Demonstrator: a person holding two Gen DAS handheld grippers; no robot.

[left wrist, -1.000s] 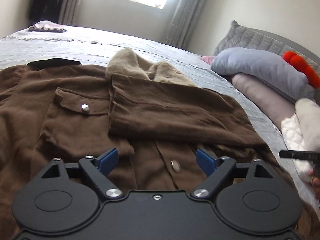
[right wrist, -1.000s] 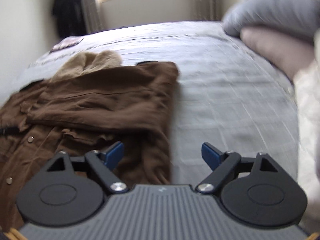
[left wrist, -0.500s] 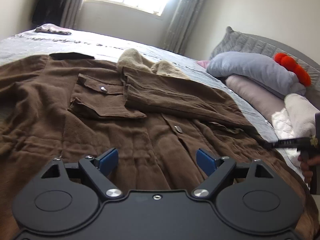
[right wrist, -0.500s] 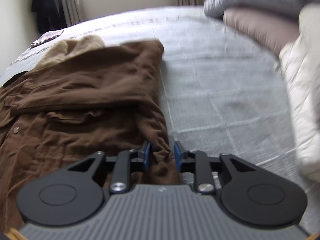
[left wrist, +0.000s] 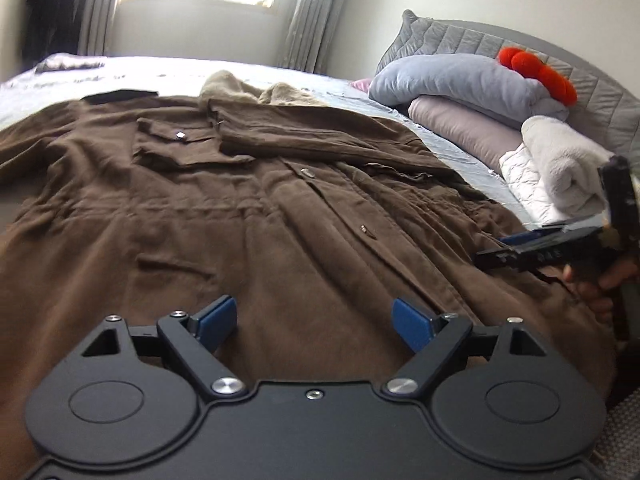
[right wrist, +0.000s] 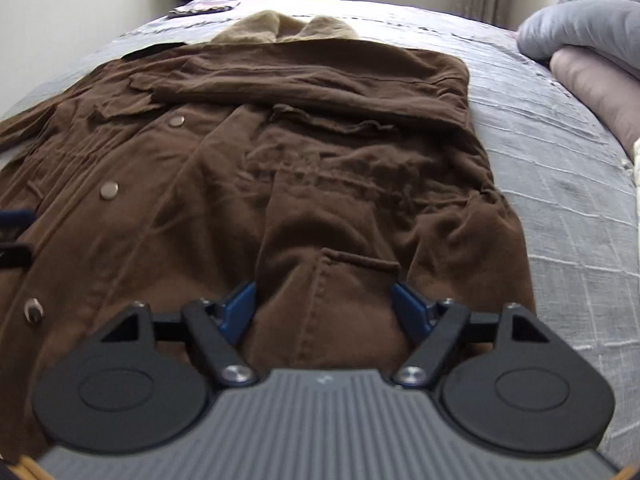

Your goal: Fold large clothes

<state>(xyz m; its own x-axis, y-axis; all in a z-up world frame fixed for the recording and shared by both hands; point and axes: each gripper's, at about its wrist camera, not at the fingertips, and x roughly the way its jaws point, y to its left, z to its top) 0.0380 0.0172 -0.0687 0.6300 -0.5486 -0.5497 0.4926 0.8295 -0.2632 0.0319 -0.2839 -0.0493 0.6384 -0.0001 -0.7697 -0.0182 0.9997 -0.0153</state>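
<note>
Right now the wide bed with the pale grey quilted cover (right wrist: 560,168) carries everything, and spread across it lies the long brown cotton coat with the tan fleece collar (right wrist: 280,168), front up, its one sleeve (right wrist: 320,84) already folded across the chest. Its long axis runs straight away from me: collar at the far end near the window, hem at my end, under both of my tools. At the right side of the bed a stack of grey, mauve and white pillows and blankets (left wrist: 500,120) sits well apart from the coat. My left gripper (left wrist: 316,320) hovers over the lower skirt near the middle, its blue pads spread wide and holding nothing. My right gripper (right wrist: 324,304) is just as wide open, low over the hem beside the flap pocket (right wrist: 360,260), with brown cloth lying between the pads but not pinched. I judge the right one is nearer the coat's free side edge, so the coming fold would likely start there, taking hem cloth and carrying it up along that axis toward the collar.
</note>
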